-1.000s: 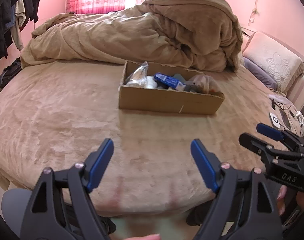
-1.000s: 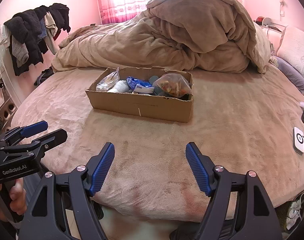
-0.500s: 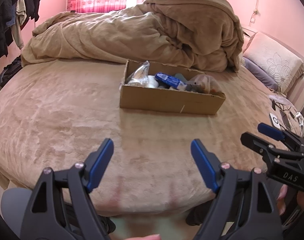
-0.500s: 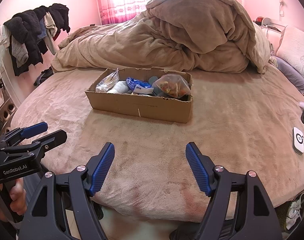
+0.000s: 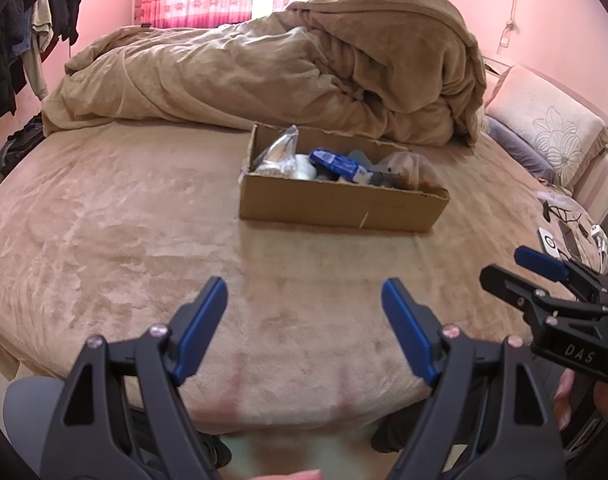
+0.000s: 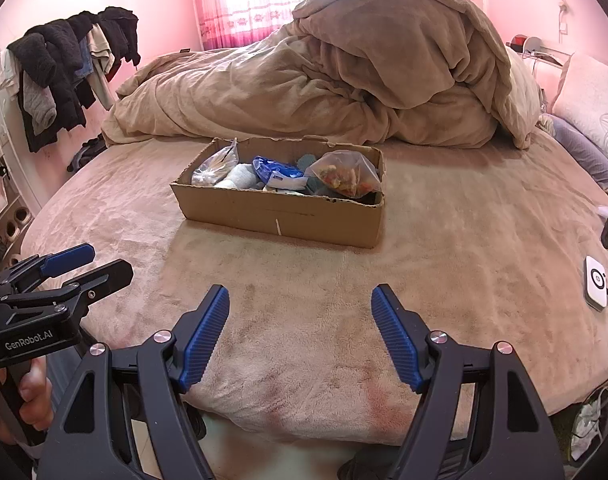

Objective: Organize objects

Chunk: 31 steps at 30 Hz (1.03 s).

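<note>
A shallow cardboard box (image 5: pixel 340 204) (image 6: pixel 280 216) sits on the bed, mid-view in both cameras. It holds a clear plastic bag (image 5: pixel 278 152) (image 6: pixel 218 162) at its left end, a blue-and-white packet (image 5: pixel 336 164) (image 6: pixel 278 172) in the middle, and a clear bag of colourful bits (image 6: pixel 346 174) (image 5: pixel 408 166) at its right end. My left gripper (image 5: pixel 304 304) is open and empty above the bed's near edge. My right gripper (image 6: pixel 300 308) is open and empty too, well short of the box. Each gripper shows in the other's view, the right one (image 5: pixel 544 280) and the left one (image 6: pixel 70 268).
A heaped tan duvet (image 5: pixel 284 64) (image 6: pixel 344 72) lies behind the box. Pillows (image 5: pixel 544 120) are at the right. A white device with a cable (image 6: pixel 595 282) lies near the bed's right edge. Dark clothes (image 6: pixel 72 60) hang at the left wall.
The left gripper has drifted slightly, so the box sits a touch further right and lower in its view. The right wrist view is nearly unchanged. Both grippers stay open.
</note>
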Motion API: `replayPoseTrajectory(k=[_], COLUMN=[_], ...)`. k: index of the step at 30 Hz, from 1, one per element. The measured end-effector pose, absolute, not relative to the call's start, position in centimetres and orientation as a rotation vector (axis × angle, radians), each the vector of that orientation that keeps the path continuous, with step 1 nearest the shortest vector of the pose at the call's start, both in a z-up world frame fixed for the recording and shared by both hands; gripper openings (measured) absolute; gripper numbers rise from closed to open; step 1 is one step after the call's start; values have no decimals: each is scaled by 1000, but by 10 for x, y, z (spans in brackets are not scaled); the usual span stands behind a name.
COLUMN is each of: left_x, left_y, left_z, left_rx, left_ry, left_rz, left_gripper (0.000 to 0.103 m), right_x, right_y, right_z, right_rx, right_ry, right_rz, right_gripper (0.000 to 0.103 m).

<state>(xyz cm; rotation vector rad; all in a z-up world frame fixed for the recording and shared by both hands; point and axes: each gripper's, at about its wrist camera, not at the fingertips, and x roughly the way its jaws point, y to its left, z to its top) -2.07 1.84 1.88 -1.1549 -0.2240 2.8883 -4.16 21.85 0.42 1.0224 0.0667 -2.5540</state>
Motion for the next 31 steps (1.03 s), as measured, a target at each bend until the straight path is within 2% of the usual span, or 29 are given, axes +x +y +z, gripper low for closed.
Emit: replayPoseTrajectory(k=[19,31], left_x=[-21,-36], left_y=[19,22], left_z=[20,19], left_rx=[-1153,-1138], left_ry=[-216,-110], left_rz=[2890,2871], left_gripper=[81,81], right_x=[-41,-50], right_y=[218,221], right_z=[3,3], right_rx=[1024,1039], right_ry=[67,71], right_rz=[-2554,-2557], right_gripper=[76,76])
